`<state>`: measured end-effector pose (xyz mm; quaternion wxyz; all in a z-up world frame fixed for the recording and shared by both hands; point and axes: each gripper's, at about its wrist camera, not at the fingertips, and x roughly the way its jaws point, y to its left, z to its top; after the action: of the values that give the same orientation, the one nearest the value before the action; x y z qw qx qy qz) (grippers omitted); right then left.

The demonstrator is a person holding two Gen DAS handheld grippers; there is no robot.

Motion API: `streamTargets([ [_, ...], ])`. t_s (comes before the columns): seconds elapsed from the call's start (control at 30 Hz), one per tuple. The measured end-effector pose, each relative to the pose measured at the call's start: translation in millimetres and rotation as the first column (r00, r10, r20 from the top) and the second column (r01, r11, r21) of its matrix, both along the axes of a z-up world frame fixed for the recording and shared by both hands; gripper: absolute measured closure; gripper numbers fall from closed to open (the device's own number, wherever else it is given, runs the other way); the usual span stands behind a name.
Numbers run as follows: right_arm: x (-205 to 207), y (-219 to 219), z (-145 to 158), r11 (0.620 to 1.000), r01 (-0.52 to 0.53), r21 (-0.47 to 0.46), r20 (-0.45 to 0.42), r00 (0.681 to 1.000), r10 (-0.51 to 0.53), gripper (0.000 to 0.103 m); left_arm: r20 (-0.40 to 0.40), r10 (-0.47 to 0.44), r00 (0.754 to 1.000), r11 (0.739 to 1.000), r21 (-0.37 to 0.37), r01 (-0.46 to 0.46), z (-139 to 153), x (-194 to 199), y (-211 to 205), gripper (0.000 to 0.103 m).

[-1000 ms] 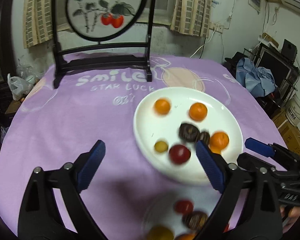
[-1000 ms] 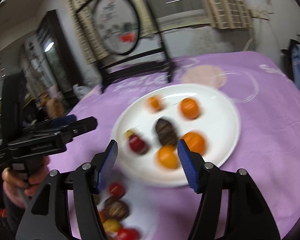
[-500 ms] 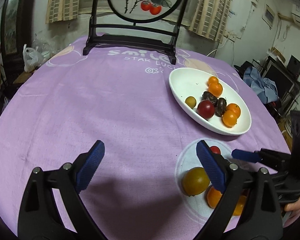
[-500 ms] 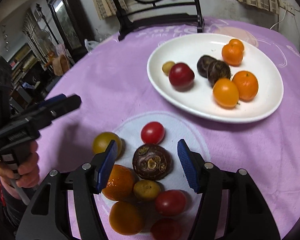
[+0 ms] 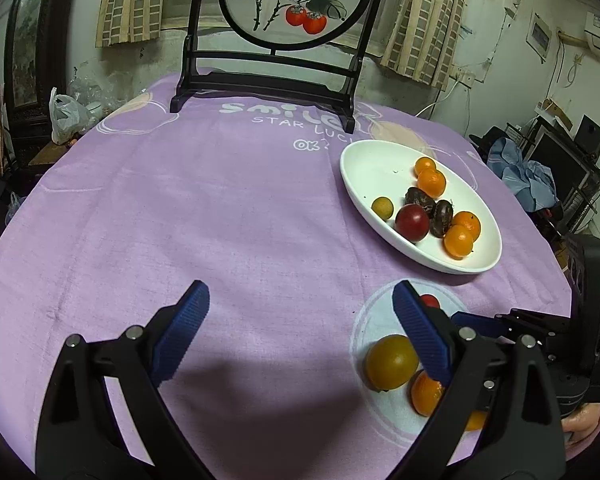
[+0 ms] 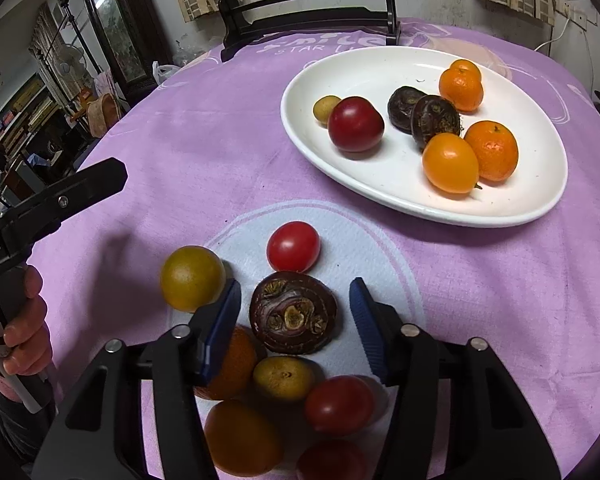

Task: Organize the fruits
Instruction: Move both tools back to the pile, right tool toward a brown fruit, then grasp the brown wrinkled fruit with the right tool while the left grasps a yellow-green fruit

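A white oval plate (image 6: 380, 68) (image 5: 364, 168) holds several fruits: oranges, two dark purple ones, a red one (image 6: 355, 123) and a small yellow one. Loose fruits lie on a pale circle of the cloth. My right gripper (image 6: 296, 320) is open, its jaws on either side of a dark purple fruit (image 6: 293, 313), not touching it. A red tomato (image 6: 293, 246) and a yellow-green fruit (image 6: 192, 278) (image 5: 391, 361) lie just beyond. My left gripper (image 5: 300, 332) is open and empty above bare cloth, left of the loose fruits.
The round table has a purple cloth (image 5: 220, 208). A black stand with a round painted screen (image 5: 292, 0) is at the far edge. Room clutter lies beyond the table's right and left edges. More oranges and red fruits (image 6: 340, 404) lie under the right gripper.
Both grippers pulled back from the plate toward the loose fruits at the near edge. The right gripper then lowered around the dark purple fruit. Both stayed open.
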<state>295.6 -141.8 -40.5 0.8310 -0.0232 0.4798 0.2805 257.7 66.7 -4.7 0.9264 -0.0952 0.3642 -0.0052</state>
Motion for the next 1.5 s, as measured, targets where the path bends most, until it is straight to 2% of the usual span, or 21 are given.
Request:
streamTargets([
  [0.13,2,-3,-3,0.999,0.035,0.010,-0.039,0.999,-0.035,0.050,-0.001,0.012,1.000,1.000,0.008,-0.012,0,0,0,0.008],
  [0.37,4,9,-1,0.997,0.059,-0.054,-0.042,0.997,-0.061,0.050,-0.005,0.016,1.000,1.000,0.011,-0.016,-1,0,0,0.008],
  [0.47,5,8,-2,0.997,0.060,-0.051,-0.055,0.996,-0.063,0.050,-0.003,0.021,1.000,0.999,0.028,-0.021,-2,-2,-1,0.008],
  [0.57,4,7,-3,0.997,0.062,-0.053,-0.052,0.997,-0.065,0.056,-0.003,0.019,1.000,0.999,0.038,-0.019,-2,-2,-2,0.008],
  [0.6,4,5,-2,0.997,0.063,-0.046,-0.056,0.996,-0.066,0.060,-0.005,0.019,1.000,0.999,0.039,-0.019,-3,-2,-2,0.008],
  [0.67,5,-2,-2,0.997,0.073,-0.008,-0.075,0.994,-0.073,0.060,-0.011,0.016,1.000,0.999,0.041,-0.016,-4,-2,-2,0.008],
  [0.77,6,-15,2,0.993,0.080,0.090,-0.103,0.992,-0.070,0.060,-0.019,-0.005,1.000,0.999,0.031,0.006,-5,-2,-3,0.008],
  [0.87,2,-31,16,0.982,0.100,0.162,-0.071,0.993,-0.089,0.060,-0.037,-0.079,0.996,0.997,-0.005,0.079,-8,-1,-10,0.009],
  [0.93,-1,-41,21,0.973,0.115,0.201,-0.060,0.993,-0.105,0.060,-0.050,-0.147,0.988,0.989,-0.031,0.145,-12,-1,-19,0.013],
  [1.1,-7,-54,22,0.961,0.142,0.239,-0.072,0.989,-0.129,0.060,-0.109,-0.264,0.958,0.964,-0.076,0.256,-25,2,-40,0.038],
  [1.4,-14,-54,28,0.958,0.128,0.257,-0.055,0.991,-0.118,0.060,-0.198,-0.308,0.930,0.951,-0.084,0.297,-50,11,-57,0.056],
  [1.43,-15,-54,28,0.958,0.129,0.258,-0.057,0.991,-0.118,0.060,-0.193,-0.307,0.932,0.952,-0.079,0.297,-50,10,-57,0.056],
  [1.5,-15,-55,28,0.957,0.129,0.260,-0.059,0.991,-0.118,0.060,-0.189,-0.314,0.930,0.949,-0.087,0.303,-50,11,-58,0.064],
])
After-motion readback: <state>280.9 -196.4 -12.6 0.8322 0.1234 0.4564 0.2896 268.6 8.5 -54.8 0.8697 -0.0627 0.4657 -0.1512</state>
